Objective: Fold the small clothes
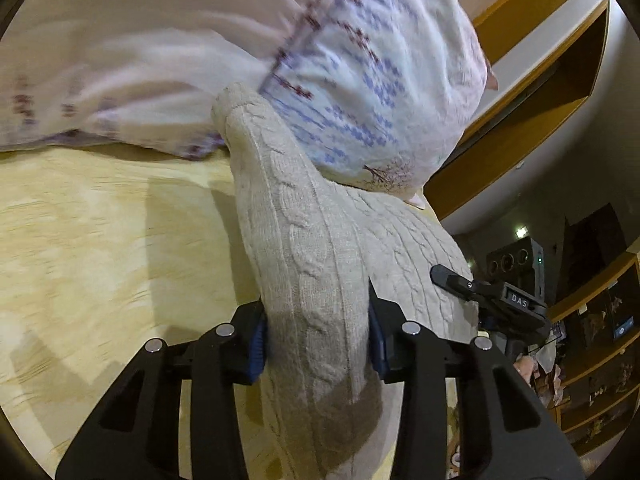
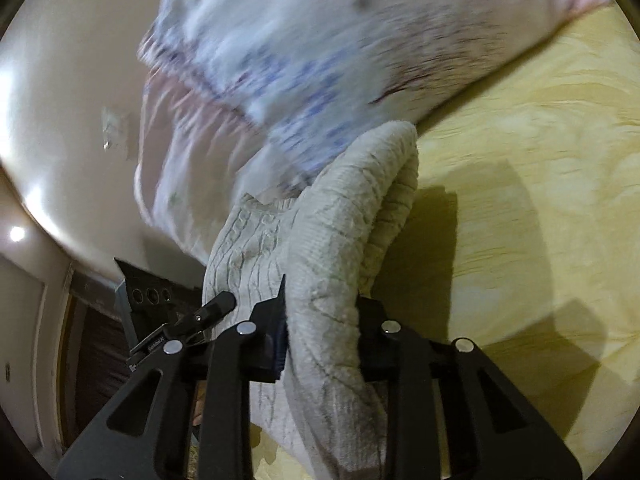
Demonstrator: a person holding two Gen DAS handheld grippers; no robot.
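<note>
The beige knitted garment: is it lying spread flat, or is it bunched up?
Bunched up. The beige knitted garment is gathered into thick folds, pinched by the left claw and the right claw.

The right gripper [image 2: 320,340] filled the near edge, its black jaws clamped on a bunched fold of a beige cable-knit sweater [image 2: 336,248]. The knit rose from between the jaws and curled over at its far end, lifted off the yellow bedspread [image 2: 520,140], where it cast a dark shadow to the right. Just beyond it lay a pillow [image 2: 320,60], white with blue and dark red print, blurred, its pink frilled edge hanging at left. At near left the tip of the left gripper [image 2: 208,308] touched the sweater's other side. A pale wall [image 2: 60,120] stood at left.
</note>
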